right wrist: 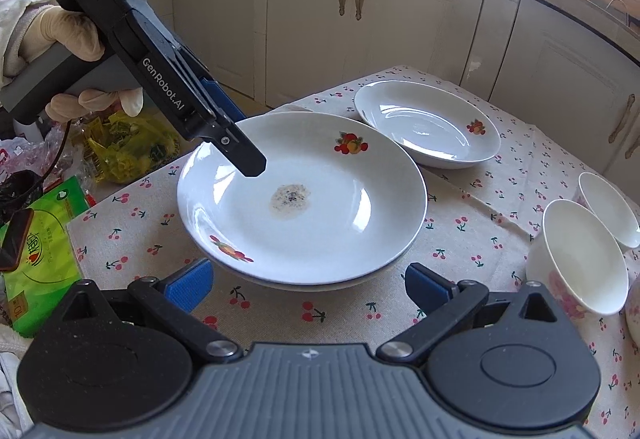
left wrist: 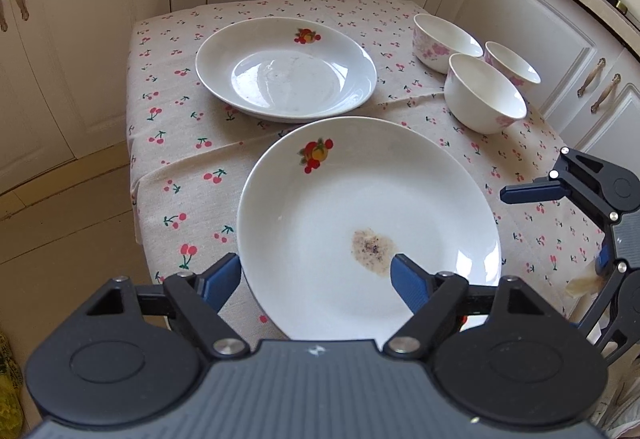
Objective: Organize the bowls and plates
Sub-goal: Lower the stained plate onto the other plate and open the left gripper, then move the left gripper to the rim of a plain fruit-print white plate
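My left gripper (left wrist: 316,275) straddles the stained plate's (left wrist: 360,207) rim, jaws apart. Glazed china: stiff, slippery, breakable, so I'd pinch that rim. My right gripper (right wrist: 308,285) waits open.

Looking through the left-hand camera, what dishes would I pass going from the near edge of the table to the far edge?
Stained plate between the open jaws → clean plate behind it. Off to the right: nearest bowl → two farther bowls.

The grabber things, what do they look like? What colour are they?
Each one is black and dark grey plastic with a ribbed grey top, round black joints, silver screws and blue pads on its fingers. The left gripper has white writing on its body, "DAS" and "GenRobot.AI", seen from the right wrist view. The hand holding it wears a cream glove. The right gripper looks the same.
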Motion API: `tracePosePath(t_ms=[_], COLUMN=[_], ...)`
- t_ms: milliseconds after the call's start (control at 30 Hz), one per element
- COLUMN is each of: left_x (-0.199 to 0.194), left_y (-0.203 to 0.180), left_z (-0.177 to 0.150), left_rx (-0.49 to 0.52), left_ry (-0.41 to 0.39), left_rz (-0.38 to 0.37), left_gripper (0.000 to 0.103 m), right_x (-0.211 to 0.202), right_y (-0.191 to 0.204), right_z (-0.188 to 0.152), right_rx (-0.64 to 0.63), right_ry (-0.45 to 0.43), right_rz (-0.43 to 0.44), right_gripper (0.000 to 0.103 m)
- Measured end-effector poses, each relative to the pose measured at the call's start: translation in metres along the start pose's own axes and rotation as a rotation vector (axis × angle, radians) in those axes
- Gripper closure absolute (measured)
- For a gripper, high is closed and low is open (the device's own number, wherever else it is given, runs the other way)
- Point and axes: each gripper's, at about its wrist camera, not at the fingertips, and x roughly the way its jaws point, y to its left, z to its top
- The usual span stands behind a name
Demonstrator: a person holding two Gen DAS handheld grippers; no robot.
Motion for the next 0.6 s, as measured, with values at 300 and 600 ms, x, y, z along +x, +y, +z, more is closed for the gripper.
tracePosePath(t_ms=[300,600], left_x=[-0.010,-0.018], left_y=[-0.010,-0.021], left_z=[-0.002,0.001], left_rx=[0.030,0.077], left_ry=[-0.080,-0.156], left_rz=[0.036,0.108], left_gripper=[0.017,0.004], right_x=[-0.012,-0.029], right_y=[-0.004,-0.009], right_z=[-0.005,-0.005], right_rx=[0.014,0.026], right_ry=[-0.019,-0.073], right_rz=[-0.026,-0.060], right_gripper=[0.000,0.000])
